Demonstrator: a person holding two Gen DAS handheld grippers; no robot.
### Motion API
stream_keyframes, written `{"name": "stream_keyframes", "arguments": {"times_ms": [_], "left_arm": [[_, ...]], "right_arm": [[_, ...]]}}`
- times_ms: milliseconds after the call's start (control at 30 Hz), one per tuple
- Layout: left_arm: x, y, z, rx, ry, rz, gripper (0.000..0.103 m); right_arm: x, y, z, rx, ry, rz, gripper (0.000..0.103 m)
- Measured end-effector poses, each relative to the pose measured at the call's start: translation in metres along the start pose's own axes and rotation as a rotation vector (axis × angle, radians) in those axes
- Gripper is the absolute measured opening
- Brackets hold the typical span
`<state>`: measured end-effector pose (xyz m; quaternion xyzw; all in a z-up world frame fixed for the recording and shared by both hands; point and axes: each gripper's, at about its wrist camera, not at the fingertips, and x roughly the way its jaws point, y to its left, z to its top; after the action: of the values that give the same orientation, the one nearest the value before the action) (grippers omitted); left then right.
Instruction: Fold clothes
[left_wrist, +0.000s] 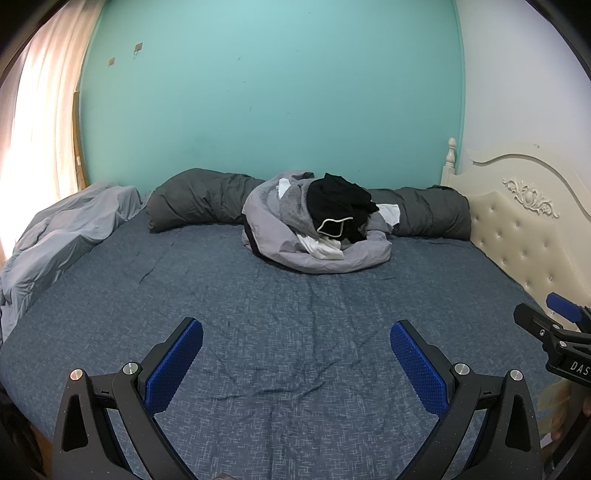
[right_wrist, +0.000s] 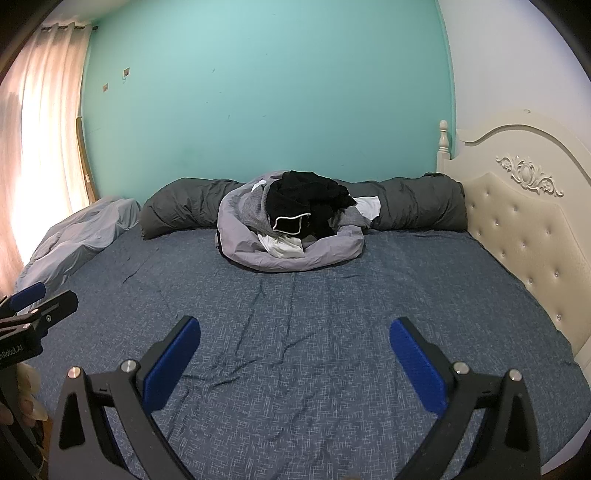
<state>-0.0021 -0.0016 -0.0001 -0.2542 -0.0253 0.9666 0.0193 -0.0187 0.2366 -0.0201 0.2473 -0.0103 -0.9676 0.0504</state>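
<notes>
Straight ahead at frame centre, well beyond my spread left gripper (left_wrist: 295, 354) and equally spread right gripper (right_wrist: 295, 350), sits the clothes pile (left_wrist: 317, 225), neither nearer.

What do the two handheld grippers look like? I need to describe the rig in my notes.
Both match: the left gripper and right gripper have black speckled frames, silver round pivot bolts and two fingers faced with textured blue pads. White lettering shows on each body, only partly readable. No cables or sleeves show.
</notes>
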Motion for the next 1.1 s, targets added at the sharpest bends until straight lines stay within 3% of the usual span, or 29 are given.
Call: {"name": "stream_keyframes", "arguments": {"times_ms": [233, 533, 867, 1100], "left_arm": [[0.005, 0.003, 0.001, -0.024, 0.009, -0.011, 0.103], [0.040, 0.013, 0.015, -0.053, 0.031, -0.008, 0.103], [0.140, 0.033, 0.036, -0.064, 0.095, -0.007, 0.103], [0.222, 0.046, 0.055, -0.070, 0.114, 0.007, 0.103]], "right_arm": [[0.008, -0.001, 0.002, 0.004, 0.002, -0.001, 0.103], [0.050, -0.005, 0.016, -0.015, 0.027, 0.030, 0.103], [0.157, -0.007, 0.051, -0.041, 0.101, 0.108, 0.103], [0.260, -0.012, 0.073, -0.058, 0.157, 0.085, 0.103]]}}
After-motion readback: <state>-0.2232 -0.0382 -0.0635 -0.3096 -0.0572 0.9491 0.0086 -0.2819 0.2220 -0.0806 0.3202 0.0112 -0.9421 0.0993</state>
